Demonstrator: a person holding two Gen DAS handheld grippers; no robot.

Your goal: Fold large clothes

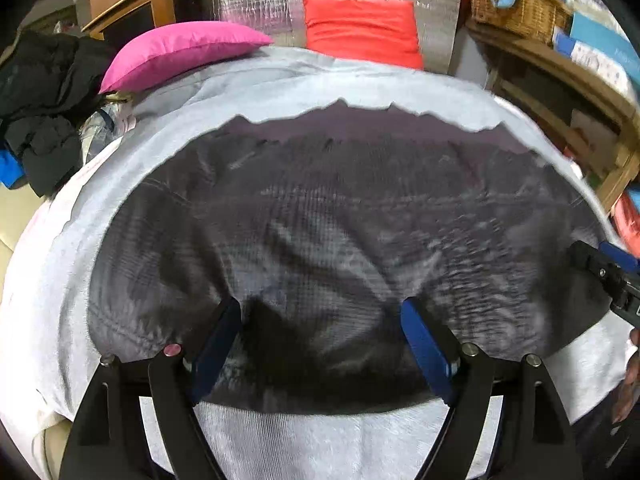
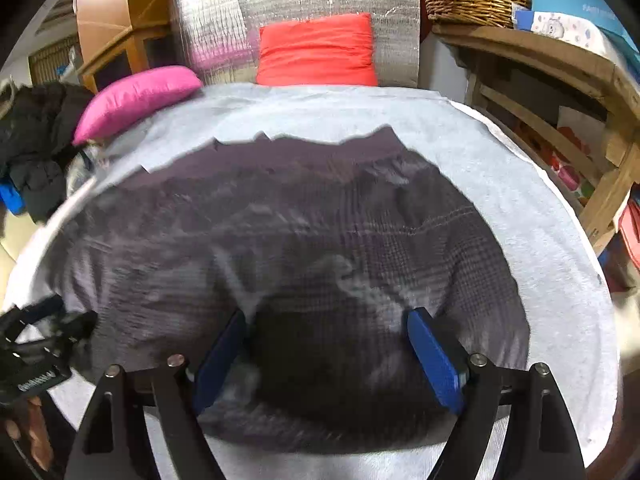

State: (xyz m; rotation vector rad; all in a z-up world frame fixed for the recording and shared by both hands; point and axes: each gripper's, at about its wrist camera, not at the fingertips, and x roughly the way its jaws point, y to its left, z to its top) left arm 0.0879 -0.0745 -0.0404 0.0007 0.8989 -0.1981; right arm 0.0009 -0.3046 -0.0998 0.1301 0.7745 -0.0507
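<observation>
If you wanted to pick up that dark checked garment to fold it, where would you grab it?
Probably along the near hem of the dark checked garment, where its edge lies flat on the pale sheet. Come from the near side, the left gripper and right gripper apart, each pinching an edge. Both stand open above it.

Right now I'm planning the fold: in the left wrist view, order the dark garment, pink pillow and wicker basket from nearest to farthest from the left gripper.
1. Dark garment, directly under the left gripper.
2. Pink pillow, far left.
3. Wicker basket, top right, on a shelf.
</observation>
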